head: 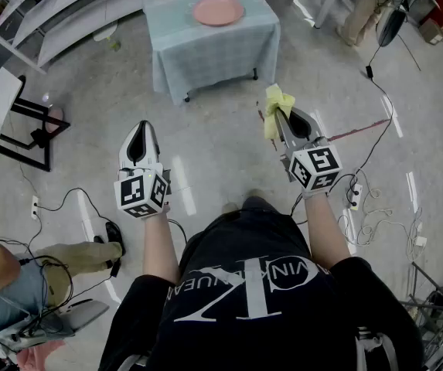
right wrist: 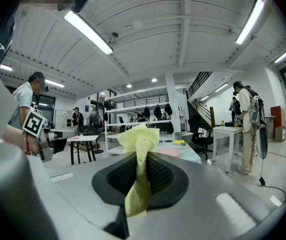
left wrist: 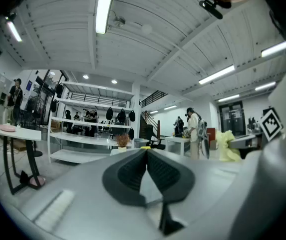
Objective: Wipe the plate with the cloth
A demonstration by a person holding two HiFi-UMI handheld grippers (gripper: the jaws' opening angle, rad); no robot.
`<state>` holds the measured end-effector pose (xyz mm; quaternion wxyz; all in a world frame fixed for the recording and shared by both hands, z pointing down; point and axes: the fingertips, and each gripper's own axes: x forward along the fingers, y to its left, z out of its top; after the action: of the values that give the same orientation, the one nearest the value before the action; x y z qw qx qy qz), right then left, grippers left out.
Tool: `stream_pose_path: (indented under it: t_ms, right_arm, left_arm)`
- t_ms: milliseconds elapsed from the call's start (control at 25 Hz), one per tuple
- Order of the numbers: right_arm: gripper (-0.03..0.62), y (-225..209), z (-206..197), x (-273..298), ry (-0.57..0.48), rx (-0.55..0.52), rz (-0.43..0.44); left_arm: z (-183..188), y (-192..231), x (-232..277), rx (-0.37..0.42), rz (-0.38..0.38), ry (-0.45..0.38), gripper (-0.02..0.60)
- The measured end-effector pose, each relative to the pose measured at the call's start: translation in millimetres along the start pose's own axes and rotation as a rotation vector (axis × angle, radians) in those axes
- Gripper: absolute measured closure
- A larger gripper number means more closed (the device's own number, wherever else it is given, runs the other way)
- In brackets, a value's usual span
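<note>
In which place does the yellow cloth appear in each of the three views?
Head view: the yellow cloth is right of centre, sticking out of the right claw.
Left gripper view: far right, at mid-height.
Right gripper view: in the centre, pinched between the jaws.
Shared landmark: the blue-clothed table, ahead in every view.

So the cloth (head: pixel 277 108) is a soft pale yellow one, crumpled up and pinched between the jaws of the right gripper (head: pixel 281 118). It's up in the air over the floor, with a bunched tuft poking out past the tips and a strip trailing back between the pads. The plate (head: pixel 218 11) is round and pink, lying flat on the bench (head: pixel 190 49) with the light blue checked cover, well away from the cloth.
</note>
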<state>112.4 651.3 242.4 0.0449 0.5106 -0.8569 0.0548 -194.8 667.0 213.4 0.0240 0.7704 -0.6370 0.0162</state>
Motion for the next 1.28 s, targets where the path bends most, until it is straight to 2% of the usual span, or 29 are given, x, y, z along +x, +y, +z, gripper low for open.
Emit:
stream_pose_path:
  t_ms: [400, 680, 840, 1280]
  right_arm:
    - [0.553, -12, 3, 5, -0.009, 0.0, -0.009]
    - [0.553, -35, 7, 22, -0.015, 0.011, -0.021]
    - [0.553, -46, 5, 51, -0.015, 0.011, -0.01]
    - [0.553, -85, 16, 166, 0.015, 0.017, 0.027]
  left_arm:
    - [-2, -14, 14, 0.002, -0.033, 0.008, 0.581]
    - [-11, -33, 45, 0.01, -0.082, 0.031, 0.581]
    - [-16, -28, 73, -0.011, -0.107, 0.039, 0.581]
    - [-16, 15, 183, -0.033, -0.066, 0.069, 0.581]
